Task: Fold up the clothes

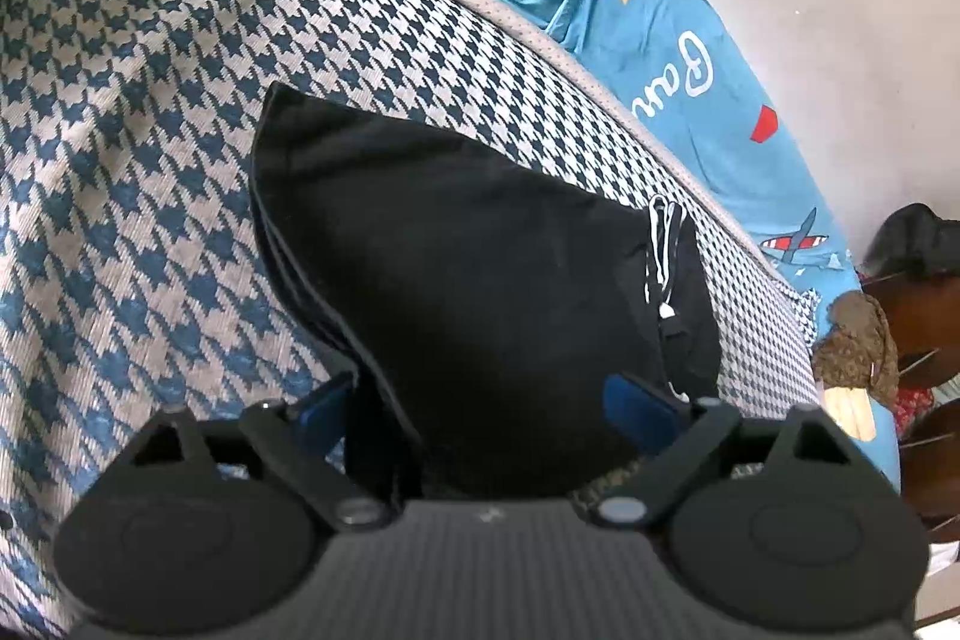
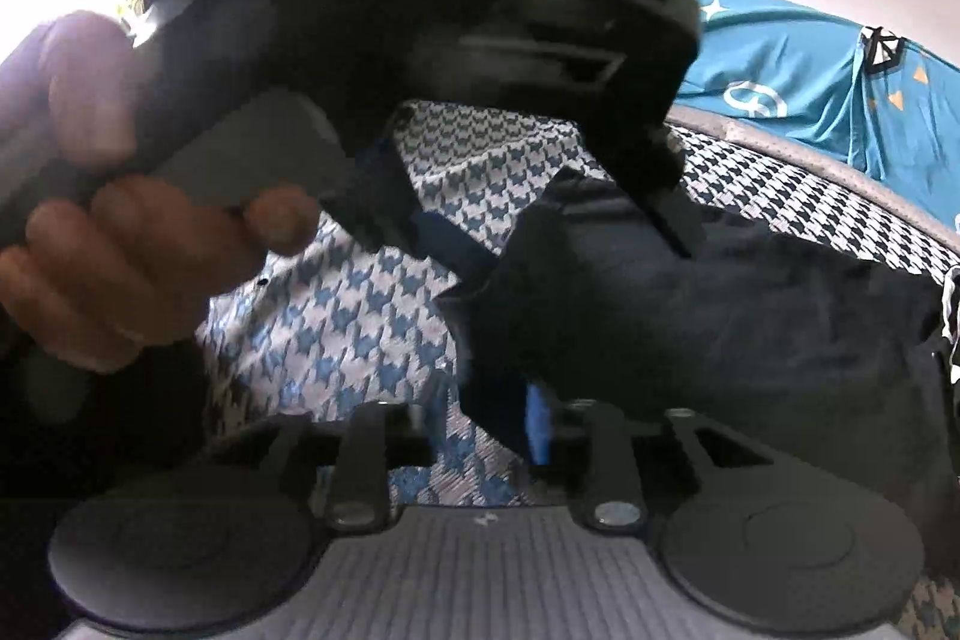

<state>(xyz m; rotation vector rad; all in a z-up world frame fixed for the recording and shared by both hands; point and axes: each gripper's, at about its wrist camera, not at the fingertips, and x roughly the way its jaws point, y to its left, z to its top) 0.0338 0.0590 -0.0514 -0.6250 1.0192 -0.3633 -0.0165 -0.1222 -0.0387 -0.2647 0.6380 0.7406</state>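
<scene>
- Black garment [image 1: 468,274] lies folded on houndstooth bed cover [image 1: 138,112], centre of left wrist view; one corner points to upper left of frame, bulk runs down to the gripper.
- White drawstring [image 1: 660,244] shows at garment's right edge, centre-right of frame.
- Left gripper [image 1: 486,400], bottom centre: released, blue pads [image 1: 636,406] spread wide w/ garment's near edge between them; neither pad visibly pressing the cloth.
- Blue printed sheet [image 1: 678,40] runs along top and right of frame, beyond the cover's grey trim; white wall behind it.
- Brown clutter at right edge, too blurred to tell what.
- Right wrist view: right gripper [image 2: 534,424] at bottom centre, clenched on a garment [image 2: 720,316] fold; dark cloth bunches between the blue pads [image 2: 540,430] & spreads to right of frame.
- Left gripper [image 2: 558,244] seen from the side, upper centre of that frame, fingers reaching down onto garment's top edge; blurred.
- Hand [image 2: 120,244] wraps its handle, left of frame, fingers curled round the grey trigger.
- Bed cover [image 2: 336,340] visible under & between both grippers; blue sheet [image 2: 798,100] upper right.
</scene>
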